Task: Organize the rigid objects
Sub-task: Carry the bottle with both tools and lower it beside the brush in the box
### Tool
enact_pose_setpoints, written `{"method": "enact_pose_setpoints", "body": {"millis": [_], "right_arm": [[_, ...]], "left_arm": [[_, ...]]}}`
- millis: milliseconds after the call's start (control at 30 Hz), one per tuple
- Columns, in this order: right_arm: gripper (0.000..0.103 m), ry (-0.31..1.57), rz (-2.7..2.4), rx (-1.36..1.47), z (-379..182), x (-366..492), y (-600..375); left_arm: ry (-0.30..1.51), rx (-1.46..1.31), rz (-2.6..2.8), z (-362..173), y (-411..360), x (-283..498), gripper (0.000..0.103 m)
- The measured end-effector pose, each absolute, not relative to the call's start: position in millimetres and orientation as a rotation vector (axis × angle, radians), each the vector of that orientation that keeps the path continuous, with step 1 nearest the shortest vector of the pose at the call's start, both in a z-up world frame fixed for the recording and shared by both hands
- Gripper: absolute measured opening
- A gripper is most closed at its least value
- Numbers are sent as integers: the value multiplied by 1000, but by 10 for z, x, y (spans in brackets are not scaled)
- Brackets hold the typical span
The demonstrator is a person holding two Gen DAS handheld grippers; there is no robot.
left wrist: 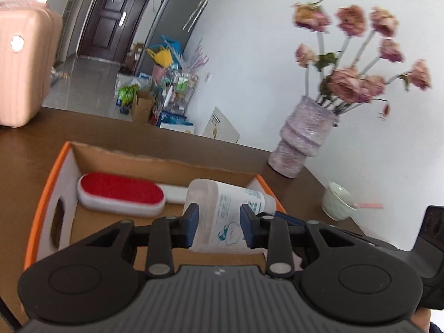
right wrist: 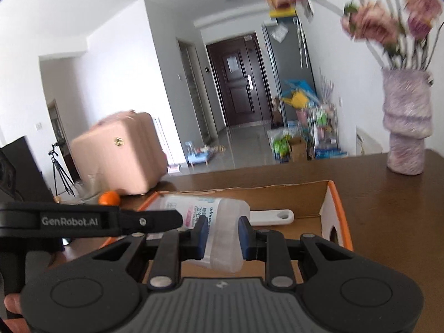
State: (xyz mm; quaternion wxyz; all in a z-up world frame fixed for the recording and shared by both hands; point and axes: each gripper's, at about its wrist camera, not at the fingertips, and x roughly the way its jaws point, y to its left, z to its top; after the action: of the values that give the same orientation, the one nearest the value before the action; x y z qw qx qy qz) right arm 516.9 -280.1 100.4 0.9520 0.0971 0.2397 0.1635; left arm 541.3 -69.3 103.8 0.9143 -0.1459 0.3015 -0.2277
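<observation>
A translucent plastic container (left wrist: pixel 222 202) with a printed white label lies on its side, hanging over an open cardboard box with an orange rim (left wrist: pixel 47 194). My left gripper (left wrist: pixel 219 223) is shut on one end of it. My right gripper (right wrist: pixel 223 238) is shut on the other, rounded end of the container (right wrist: pixel 226 216). In the right wrist view the left gripper (right wrist: pixel 179 219) comes in from the left side. Inside the box lies a red-faced lint brush (left wrist: pixel 120 194); its white handle (right wrist: pixel 273 217) shows behind the container. The box rim (right wrist: pixel 340 211) is at the right.
On the brown table (left wrist: pixel 194 147) stand a mauve vase of dried pink flowers (left wrist: pixel 305 138), a white cup (left wrist: pixel 337 201) and a pink case (left wrist: pixel 25 63). An orange fruit (right wrist: pixel 109 198) lies by the case (right wrist: pixel 119 152). The vase (right wrist: pixel 406 127) stands at the far right.
</observation>
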Motion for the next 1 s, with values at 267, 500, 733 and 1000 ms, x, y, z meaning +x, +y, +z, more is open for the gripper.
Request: {"method": "enact_pose_setpoints", "body": {"millis": [267, 500, 733, 1000], "right_arm": [[23, 674, 264, 125, 738, 6034, -2751], [25, 732, 296, 132, 625, 6152, -2744], [38, 702, 303, 131, 809, 5956, -2871], [68, 564, 229, 16, 1355, 5239, -3186]], "left_arm": [[797, -247, -430, 654, -915, 6203, 29], [834, -204, -408, 607, -913, 6248, 29], [775, -154, -347, 840, -774, 6074, 45], [567, 21, -262, 1393, -431, 5313, 82]]}}
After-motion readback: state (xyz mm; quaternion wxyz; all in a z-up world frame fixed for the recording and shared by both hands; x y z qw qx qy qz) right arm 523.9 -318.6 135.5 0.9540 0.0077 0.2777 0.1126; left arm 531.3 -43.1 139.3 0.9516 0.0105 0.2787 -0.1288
